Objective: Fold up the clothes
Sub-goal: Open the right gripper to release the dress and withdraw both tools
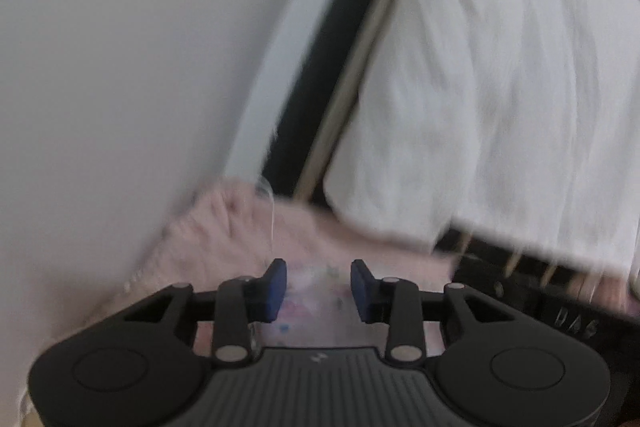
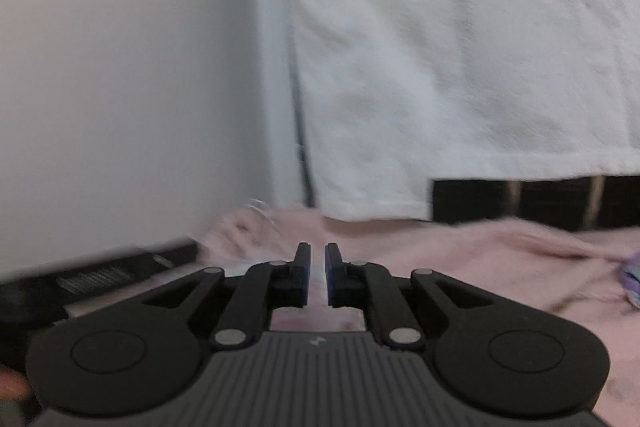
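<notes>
My left claw sat with its blue pads a moderate gap apart, nothing pinched between them as far as I could see. Under and in front of it was the pink garment, with a bit of pale print showing in the gap (too blurry to say what the print was). The pads looked to be just above the fabric rather than pressing it.

My right claw was nearly shut, only a thin slit between the pads. There was pink cloth showing in that slit and behind the fingers, but I honestly couldn't tell if any of it was actually caught. The same pink garment spread out ahead and off to the right of that claw, rumpled, covering the surface all the way to the right edge of the view, where a small purple and blue patch peeked in.

Beyond the garment's far edge hung a white towel, draped over a dark rack with light slats. To the left was a plain white wall. In the right claw's view a dark flat object lay at the left, beside the pink fabric. Everything was motion-blurred.
</notes>
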`<state>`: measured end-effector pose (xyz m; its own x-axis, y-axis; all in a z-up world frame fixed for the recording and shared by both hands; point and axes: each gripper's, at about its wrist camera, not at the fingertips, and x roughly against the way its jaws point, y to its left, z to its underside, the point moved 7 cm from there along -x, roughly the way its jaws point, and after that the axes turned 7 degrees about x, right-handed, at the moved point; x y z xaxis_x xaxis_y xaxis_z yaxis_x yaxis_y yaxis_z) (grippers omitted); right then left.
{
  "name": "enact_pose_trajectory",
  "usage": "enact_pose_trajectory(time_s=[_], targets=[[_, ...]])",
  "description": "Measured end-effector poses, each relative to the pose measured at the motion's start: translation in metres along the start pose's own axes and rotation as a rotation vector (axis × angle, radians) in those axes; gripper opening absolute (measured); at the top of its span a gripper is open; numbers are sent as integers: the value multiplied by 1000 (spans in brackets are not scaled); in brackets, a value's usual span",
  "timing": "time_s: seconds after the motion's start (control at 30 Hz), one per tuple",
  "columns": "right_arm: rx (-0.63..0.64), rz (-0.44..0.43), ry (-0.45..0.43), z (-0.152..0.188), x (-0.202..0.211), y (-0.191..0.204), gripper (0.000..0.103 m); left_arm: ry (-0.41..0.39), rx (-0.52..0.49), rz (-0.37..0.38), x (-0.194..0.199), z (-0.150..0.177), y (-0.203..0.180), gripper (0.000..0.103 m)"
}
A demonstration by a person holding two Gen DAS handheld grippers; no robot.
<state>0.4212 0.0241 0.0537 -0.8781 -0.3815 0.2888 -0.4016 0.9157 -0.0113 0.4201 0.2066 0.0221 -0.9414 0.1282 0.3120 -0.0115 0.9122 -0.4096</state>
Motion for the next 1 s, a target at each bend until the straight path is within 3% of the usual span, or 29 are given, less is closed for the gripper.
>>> enact_pose_trajectory(time_s=[0.1, 0.2, 0.23, 0.33, 0.43, 0.6, 0.7, 0.77, 0.83, 0.93, 1.0], targets=[[1, -29, 88, 22, -21, 4, 8, 19, -40, -33, -5, 6, 0, 36], [-28, 84, 139, 32, -25, -15, 8, 27, -42, -53, -3, 2, 0, 38], [-47, 122, 138, 31, -21, -23, 8, 13, -51, -91, 1, -3, 0, 38], [-101, 149, 31, 9, 24, -43, 8, -54, -110, -276, 30, -28, -14, 34], [-60, 164, -26, -11, 83, -52, 8, -106, -116, -225, 80, -49, -44, 57], [-21, 170, -42, -28, 181, -67, 21, -21, -193, -219, 154, -50, -78, 62], [-33, 167, -26, -20, 234, -70, 23, 49, -151, -194, 201, -24, -88, 67], [-45, 156, 28, 0, 258, -68, 30, 97, -113, -167, 229, 5, -94, 74], [-57, 143, 86, 23, 281, -65, 39, 159, -109, -143, 249, 45, -102, 79], [-67, 121, 198, 76, 309, -53, 40, 253, -122, -121, 270, 114, -117, 79], [-70, 121, 248, 108, 325, -45, 46, 307, -138, -106, 281, 157, -126, 79]])
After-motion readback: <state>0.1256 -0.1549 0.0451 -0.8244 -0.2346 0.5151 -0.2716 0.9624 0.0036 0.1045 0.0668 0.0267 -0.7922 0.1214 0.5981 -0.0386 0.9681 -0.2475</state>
